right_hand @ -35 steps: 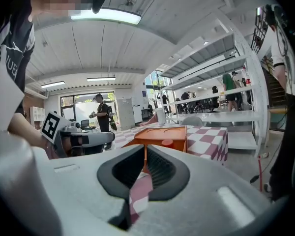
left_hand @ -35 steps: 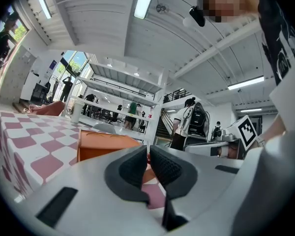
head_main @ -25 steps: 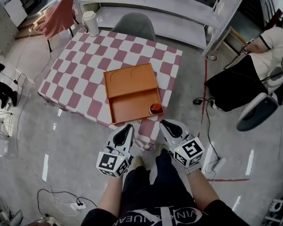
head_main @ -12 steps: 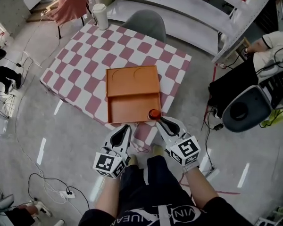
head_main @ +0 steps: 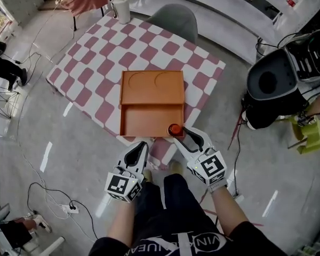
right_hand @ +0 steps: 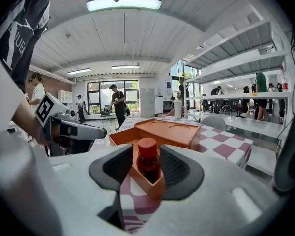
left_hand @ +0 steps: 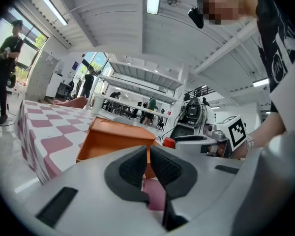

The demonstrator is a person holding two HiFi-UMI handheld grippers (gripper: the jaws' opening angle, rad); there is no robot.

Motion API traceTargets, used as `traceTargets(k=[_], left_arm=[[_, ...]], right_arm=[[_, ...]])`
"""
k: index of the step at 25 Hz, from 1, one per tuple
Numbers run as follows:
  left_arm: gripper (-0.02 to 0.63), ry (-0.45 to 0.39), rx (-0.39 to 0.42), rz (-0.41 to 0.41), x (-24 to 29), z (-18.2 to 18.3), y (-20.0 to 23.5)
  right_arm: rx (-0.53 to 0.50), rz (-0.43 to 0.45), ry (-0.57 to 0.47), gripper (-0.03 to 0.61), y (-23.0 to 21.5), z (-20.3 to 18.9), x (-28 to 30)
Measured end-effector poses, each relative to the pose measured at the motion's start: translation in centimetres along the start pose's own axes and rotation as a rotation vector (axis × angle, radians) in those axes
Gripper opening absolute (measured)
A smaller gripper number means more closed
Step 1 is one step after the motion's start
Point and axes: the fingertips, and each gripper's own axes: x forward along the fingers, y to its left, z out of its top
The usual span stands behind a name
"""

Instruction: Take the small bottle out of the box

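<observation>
Small dark-red bottle w/ red cap upright in lower-right corner of orange plastic box on checkered tabletop. Dead ahead of right gripper, in line btwn its opening jaws, pads not touching. Left gripper closed, empty, farther off at lower left.

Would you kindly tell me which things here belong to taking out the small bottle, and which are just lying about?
Job: small bottle; orange box holding it; right gripper, fingers opening, bottle lined up between them, ungripped.
Lying about: left gripper, shut and empty; white cup; grey chair.
</observation>
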Motion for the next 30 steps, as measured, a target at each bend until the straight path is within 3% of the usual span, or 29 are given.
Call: traceTargets(k=[13,19,30], left_arm=[[0.025,-0.003,-0.035,0.054,-0.5,-1.2,0.8],[0.025,0.001,-0.05,0.065,-0.5,-1.3,0.9],[0.025,-0.006,-0.071,0.065,-0.2,-1.5,1.0]], right_arm=[[-0.083,0.079,0.009,0.163,-0.2,-0.2,2.0],[-0.064,0.108,-0.005,0.163,0.3,0.0,2.4],[-0.093,0.104,-0.01,0.144,-0.1,0.3,2.5]])
